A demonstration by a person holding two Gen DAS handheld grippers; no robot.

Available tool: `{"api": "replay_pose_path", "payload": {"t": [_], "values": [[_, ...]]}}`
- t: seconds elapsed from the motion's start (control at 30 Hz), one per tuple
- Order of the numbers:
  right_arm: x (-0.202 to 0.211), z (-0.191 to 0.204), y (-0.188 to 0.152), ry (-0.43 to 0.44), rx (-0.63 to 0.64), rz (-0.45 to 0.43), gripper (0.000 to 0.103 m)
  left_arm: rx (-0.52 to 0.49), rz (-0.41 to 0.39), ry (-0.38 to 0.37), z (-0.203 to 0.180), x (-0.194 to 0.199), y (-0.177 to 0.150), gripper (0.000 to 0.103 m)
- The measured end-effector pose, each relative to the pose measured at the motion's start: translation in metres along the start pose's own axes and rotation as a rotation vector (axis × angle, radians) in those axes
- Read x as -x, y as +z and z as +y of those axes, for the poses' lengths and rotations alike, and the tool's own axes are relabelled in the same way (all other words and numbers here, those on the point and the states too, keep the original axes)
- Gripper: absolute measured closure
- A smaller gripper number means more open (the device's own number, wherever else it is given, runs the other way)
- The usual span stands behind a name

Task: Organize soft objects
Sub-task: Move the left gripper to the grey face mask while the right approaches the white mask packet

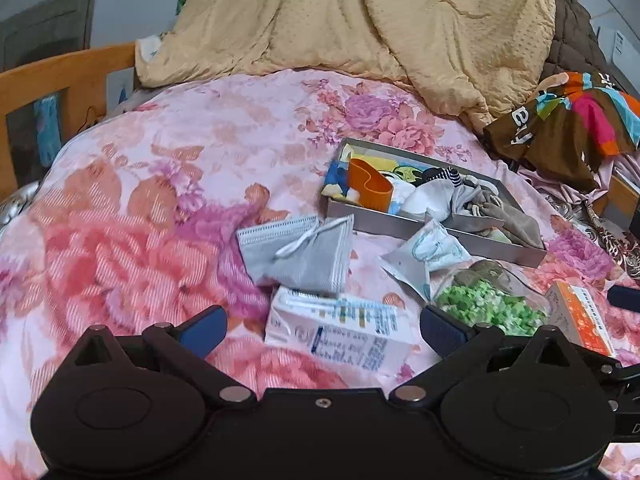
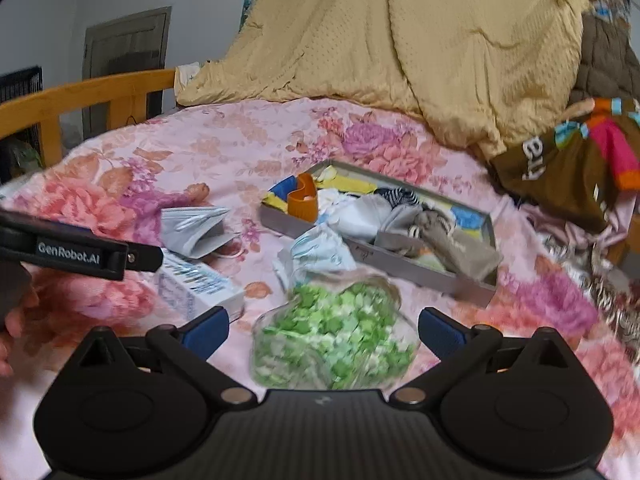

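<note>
With my right gripper (image 2: 323, 334) spread wide, I'd pinch the limp, slippery bag of green pieces (image 2: 334, 338) by its gathered top.

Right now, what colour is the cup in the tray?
Orange cup in the grey tray; clearest in the left wrist view.

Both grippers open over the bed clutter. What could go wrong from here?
1. The right gripper straddles the clear bag of green pieces; its loose film may slip or deform when pinched.
2. The left gripper faces the white carton, which is rigid rather than soft.
3. The gray tray is already crowded, and a beige cloth drapes over its rim, so additions may spill.
</note>
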State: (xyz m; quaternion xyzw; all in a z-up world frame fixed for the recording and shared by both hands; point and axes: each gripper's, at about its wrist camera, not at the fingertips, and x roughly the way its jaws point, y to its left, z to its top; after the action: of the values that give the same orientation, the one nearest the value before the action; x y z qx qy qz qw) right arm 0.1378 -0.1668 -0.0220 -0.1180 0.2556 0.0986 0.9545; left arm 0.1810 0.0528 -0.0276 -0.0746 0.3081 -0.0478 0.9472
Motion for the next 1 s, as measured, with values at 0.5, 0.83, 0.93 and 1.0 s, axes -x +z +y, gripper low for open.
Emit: {"api": "replay_pose_path", "payload": {"t": [0.5, 0.83, 0.93, 1.0], "values": [[-0.057, 0.004, 0.009, 0.019, 0.058, -0.037, 0.0, -0.005, -0.007, -0.072, 0.026, -0.058, 0.025, 0.001], [-0.094, -0.008, 0.021, 0.009, 0.02, -0.016, 0.0, 0.038, 0.043, -0.115, 0.039, -0.088, 0.022, 0.001], [-0.105, -0.013, 0.022, 0.053, -0.01, 0.013, 0.0, 0.045, 0.052, -0.125, 0.042, -0.096, 0.022, 0.001], [-0.11, -0.012, 0.022, 0.064, -0.009, 0.025, 0.0, 0.056, 0.056, -0.132, 0.045, -0.098, 0.022, 0.001]]}}
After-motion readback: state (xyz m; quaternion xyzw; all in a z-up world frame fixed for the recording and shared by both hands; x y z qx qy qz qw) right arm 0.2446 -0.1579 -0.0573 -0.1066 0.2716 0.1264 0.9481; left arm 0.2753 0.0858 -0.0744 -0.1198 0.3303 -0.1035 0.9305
